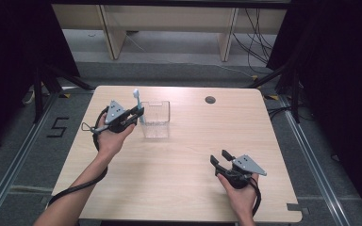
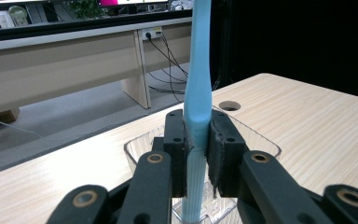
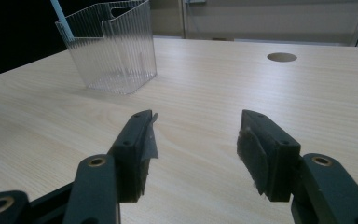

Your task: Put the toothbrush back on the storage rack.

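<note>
My left fingers (image 2: 197, 154) clamped the toothbrush (image 2: 198, 93), its tip already inside the clear holder (image 1: 155, 120), not yet released; right fingers (image 3: 193, 154) stood apart.

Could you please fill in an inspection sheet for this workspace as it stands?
Surface: light wooden table with a round cable hole.
Job's things: blue toothbrush, upright, lower end inside the clear ribbed container.
Clutter: nothing seen.
Grippers: left gripper shut on the toothbrush at the container's left rim; right gripper open, empty, low over bare wood.
Cables: black cable trails from the left gripper; wires on the floor beyond.
Surroundings: pale bench, black curtains.
</note>
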`<state>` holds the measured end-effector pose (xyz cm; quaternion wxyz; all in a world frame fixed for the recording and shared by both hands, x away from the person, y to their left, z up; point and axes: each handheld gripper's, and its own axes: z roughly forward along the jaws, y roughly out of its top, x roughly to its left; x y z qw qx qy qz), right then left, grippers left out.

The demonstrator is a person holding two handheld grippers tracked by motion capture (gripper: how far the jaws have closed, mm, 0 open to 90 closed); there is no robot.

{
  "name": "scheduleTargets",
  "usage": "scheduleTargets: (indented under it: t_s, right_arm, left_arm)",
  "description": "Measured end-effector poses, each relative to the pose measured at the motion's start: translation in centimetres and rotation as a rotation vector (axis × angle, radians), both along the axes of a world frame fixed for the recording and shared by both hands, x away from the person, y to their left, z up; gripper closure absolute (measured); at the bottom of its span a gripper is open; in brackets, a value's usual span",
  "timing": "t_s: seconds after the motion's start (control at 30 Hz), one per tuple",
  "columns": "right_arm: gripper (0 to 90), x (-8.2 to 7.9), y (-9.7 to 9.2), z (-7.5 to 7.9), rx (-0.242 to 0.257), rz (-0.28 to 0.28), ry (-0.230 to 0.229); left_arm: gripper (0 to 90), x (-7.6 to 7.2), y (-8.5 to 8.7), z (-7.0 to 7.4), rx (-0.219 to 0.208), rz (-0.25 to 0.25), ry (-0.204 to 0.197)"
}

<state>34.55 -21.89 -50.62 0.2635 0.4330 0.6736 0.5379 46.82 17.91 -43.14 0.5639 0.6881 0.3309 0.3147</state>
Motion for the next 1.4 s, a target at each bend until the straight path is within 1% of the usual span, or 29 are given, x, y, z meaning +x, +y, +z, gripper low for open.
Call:
scheduleTargets:
  t_s: [0.1, 0.17, 0.2, 0.23, 0.3, 0.37, 0.43, 0.5, 0.53, 0.57, 0.63, 0.67, 0.7, 0.73, 0.83, 0.87, 1.0, 1.07, 1.1, 1.17, 1.23, 1.27, 1.4]
  right_arm:
    - [45.8, 0.0, 0.0, 0.0, -0.013, -0.003, 0.002]
    - [45.8, 0.0, 0.0, -0.1, -0.008, -0.002, -0.002]
    - [45.8, 0.0, 0.0, 0.0, -0.017, -0.003, 0.006]
    - [45.8, 0.0, 0.1, -0.1, -0.002, 0.003, 0.006]
    - [45.8, 0.0, 0.0, 0.0, -0.021, -0.008, 0.004]
    - [45.7, 0.0, 0.0, -0.1, -0.021, -0.008, 0.003]
    - [45.7, -0.1, 0.1, -0.1, -0.014, -0.010, 0.014]
    - [45.7, 0.0, 0.1, -0.1, -0.005, 0.000, 0.011]
    - [45.6, 0.0, 0.2, -0.2, 0.009, 0.011, 0.025]
    - [45.6, 0.0, 0.1, -0.1, -0.016, -0.003, 0.021]
    - [45.6, -0.1, 0.1, -0.1, -0.019, -0.003, 0.027]
    - [45.6, 0.0, 0.1, -0.1, -0.002, 0.007, 0.020]
    - [45.6, 0.0, 0.1, -0.1, -0.002, 0.007, 0.020]
    - [45.6, 0.0, 0.2, -0.2, 0.011, 0.009, 0.027]
    - [45.6, 0.0, 0.2, -0.2, 0.013, 0.010, 0.028]
    - [45.6, 0.0, 0.2, -0.2, 0.011, 0.009, 0.027]
    - [45.5, 0.0, 0.1, -0.2, 0.007, 0.009, 0.023]
    - [45.5, 0.0, 0.0, -0.1, -0.017, -0.002, 0.021]
    - [45.5, 0.0, 0.1, -0.2, -0.013, -0.001, 0.020]
    - [45.5, 0.0, 0.0, -0.1, -0.029, -0.009, 0.024]
    - [45.5, 0.0, 0.0, -0.1, -0.029, -0.008, 0.024]
    - [45.5, 0.1, 0.1, -0.2, -0.020, -0.005, 0.013]
    - [45.5, 0.1, 0.0, -0.2, -0.020, -0.002, 0.018]
  left_arm:
    - [78.2, 0.0, 0.0, -0.2, -0.002, 0.001, 0.003]
    - [78.2, 0.0, 0.0, -0.3, 0.000, 0.001, 0.005]
    - [78.1, -0.1, 0.0, -0.3, -0.002, 0.000, 0.005]
    - [78.2, -0.1, 0.0, -0.5, 0.004, 0.001, 0.010]
    - [78.2, -0.1, 0.0, -0.6, 0.006, 0.000, 0.012]
    - [78.2, -0.1, -0.1, -0.8, 0.007, 0.000, 0.015]
    - [78.2, 0.0, -0.1, -1.0, 0.010, 0.001, 0.016]
    - [78.1, 0.0, -0.1, -1.0, 0.010, 0.001, 0.018]
    - [78.1, -0.1, -0.1, -1.1, 0.008, 0.003, 0.020]
    - [78.2, -0.1, -0.1, -1.1, 0.007, 0.005, 0.021]
    - [78.2, -0.1, -0.1, -1.1, 0.007, 0.004, 0.021]
    - [78.2, 0.0, -0.1, -1.2, 0.010, 0.004, 0.016]
    - [78.1, 0.0, -0.1, -1.2, 0.010, 0.004, 0.016]
    - [78.1, 0.0, -0.1, -1.3, 0.011, 0.006, 0.023]
    - [78.1, 0.0, -0.2, -1.4, 0.012, 0.007, 0.024]
    - [78.1, 0.0, -0.2, -1.6, 0.015, 0.008, 0.027]
    - [78.1, 0.0, -0.2, -1.9, 0.008, 0.014, 0.036]
    - [78.1, 0.0, -0.2, -2.1, 0.008, 0.014, 0.037]
    - [78.1, 0.0, -0.1, -2.1, 0.011, 0.013, 0.036]
    - [78.1, 0.0, -0.1, -2.2, 0.012, 0.014, 0.038]
    - [78.1, 0.1, -0.1, -2.3, 0.012, 0.014, 0.040]
    - [78.0, 0.0, -0.2, -2.4, 0.011, 0.014, 0.044]
    - [78.1, 0.1, -0.1, -2.6, 0.017, 0.014, 0.046]
